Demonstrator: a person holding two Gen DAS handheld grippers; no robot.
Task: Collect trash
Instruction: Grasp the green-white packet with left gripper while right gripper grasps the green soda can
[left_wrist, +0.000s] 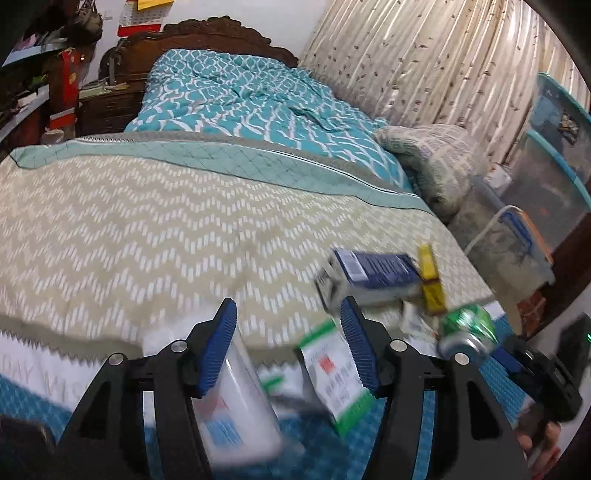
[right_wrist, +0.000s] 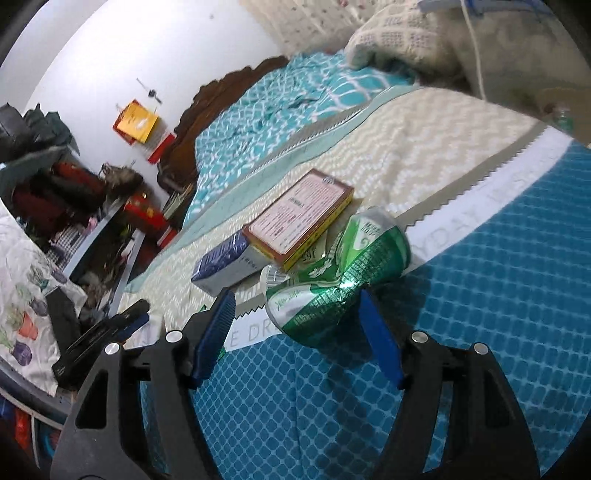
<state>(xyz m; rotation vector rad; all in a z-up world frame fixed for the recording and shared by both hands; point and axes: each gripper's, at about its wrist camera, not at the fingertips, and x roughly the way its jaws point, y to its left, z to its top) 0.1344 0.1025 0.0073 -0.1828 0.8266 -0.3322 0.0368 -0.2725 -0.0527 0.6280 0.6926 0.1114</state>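
Trash lies on the bed near its foot. A crushed green can (right_wrist: 332, 280) lies between the fingers of my open right gripper (right_wrist: 295, 328); it also shows in the left wrist view (left_wrist: 467, 328). Beside it lie a blue-and-grey box (right_wrist: 225, 266) and a yellow-edged pink box (right_wrist: 301, 218), both also in the left wrist view as the blue box (left_wrist: 373, 277) and the yellow box (left_wrist: 432, 284). My left gripper (left_wrist: 288, 350) is open over a white packet (left_wrist: 240, 398) and a green-and-white sachet (left_wrist: 336, 376).
The bed has a beige zigzag cover (left_wrist: 147, 229), a teal quilt (left_wrist: 251, 96) and a blue patterned blanket (right_wrist: 443, 332). Curtains (left_wrist: 424, 55) and plastic storage boxes (left_wrist: 554, 147) stand to the right. Cluttered shelves (right_wrist: 55, 206) stand to the left.
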